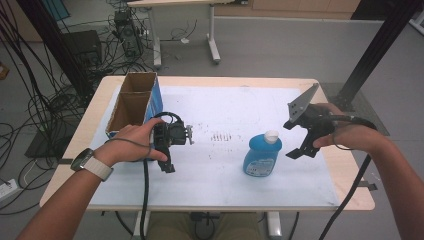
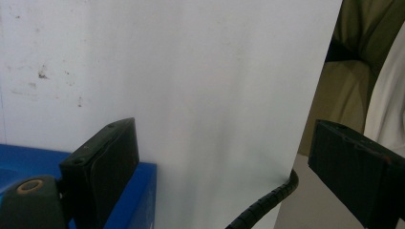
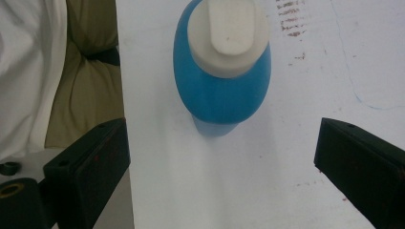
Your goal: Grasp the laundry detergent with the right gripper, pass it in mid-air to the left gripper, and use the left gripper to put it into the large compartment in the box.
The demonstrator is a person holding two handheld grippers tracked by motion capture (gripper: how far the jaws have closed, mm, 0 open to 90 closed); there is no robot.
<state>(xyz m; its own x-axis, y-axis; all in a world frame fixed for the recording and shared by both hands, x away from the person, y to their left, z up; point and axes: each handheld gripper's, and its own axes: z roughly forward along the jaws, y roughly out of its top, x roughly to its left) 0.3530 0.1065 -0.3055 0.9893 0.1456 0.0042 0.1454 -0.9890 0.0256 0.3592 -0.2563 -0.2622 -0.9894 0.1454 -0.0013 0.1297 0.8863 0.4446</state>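
Left hand [image 1: 131,142] comes in from bottom left, forearm angled up across the table edge, watch on the wrist. It holds the left gripper [image 1: 167,167] low over the white sheet [image 1: 225,107], just beside the cardboard box [image 1: 131,102], jaws pointing back toward the person's side. Left gripper view: jaws stand well apart with nothing between them — bare sheet ahead, the box's blue wall behind the left jaw, and a black spiral cable running off the sheet's near edge.

Right hand [image 1: 345,136] comes in from bottom right, forearm raised, wrist bent in toward the middle. The right gripper [image 1: 300,151] sits above the table, tilted down and leftward, grey plate sticking up at its top. Its jaws are spread wide and hold nothing. The blue bottle [image 1: 262,154] stands upright on the sheet just left of those jaws, not touching them. The right gripper view looks down on the bottle [image 3: 222,86], white cap up, ahead of the jaws and between their lines, clear of both.

Counts: two hands, two grippers, one bottle, one box — open-topped, apparently split into two compartments, though the divider is hard to make out from the high view. One white sheet covers most of the wooden table [image 1: 352,190]; it carries small dark smudges near the centre.
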